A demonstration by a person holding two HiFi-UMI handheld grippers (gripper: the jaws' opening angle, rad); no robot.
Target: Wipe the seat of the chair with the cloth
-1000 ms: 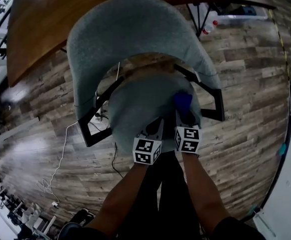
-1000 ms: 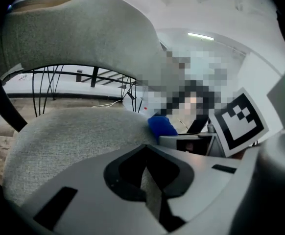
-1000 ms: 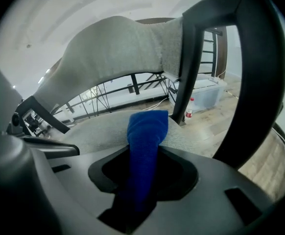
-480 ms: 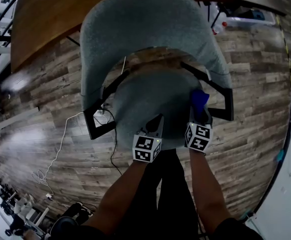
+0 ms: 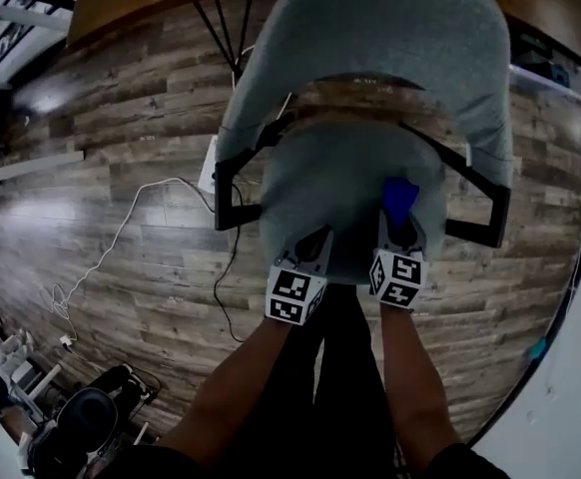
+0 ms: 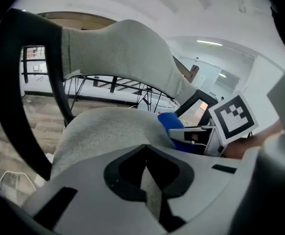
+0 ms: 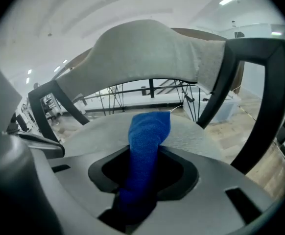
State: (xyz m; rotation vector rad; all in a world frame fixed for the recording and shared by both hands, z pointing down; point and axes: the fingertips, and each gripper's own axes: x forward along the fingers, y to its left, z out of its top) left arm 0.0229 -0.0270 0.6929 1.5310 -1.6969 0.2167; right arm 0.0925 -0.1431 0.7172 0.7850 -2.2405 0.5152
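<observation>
While the head view puts the left gripper (image 5: 315,240) and right gripper (image 5: 398,224) at the chair seat's (image 5: 335,193) near edge, the left gripper view alone shows its jaws together, empty. The right gripper view shows jaws clamped on the blue cloth (image 7: 146,143), lying on that seat.

Grey chair seat (image 5: 315,183) mid-frame, black armrests (image 5: 229,183) either side. Over seat's right part: right gripper (image 5: 399,230), blue cloth (image 5: 397,196) poking from its fingers onto seat. At seat's front edge: left gripper (image 5: 315,239). On plank floor (image 5: 121,118): white cable (image 5: 121,236).
</observation>
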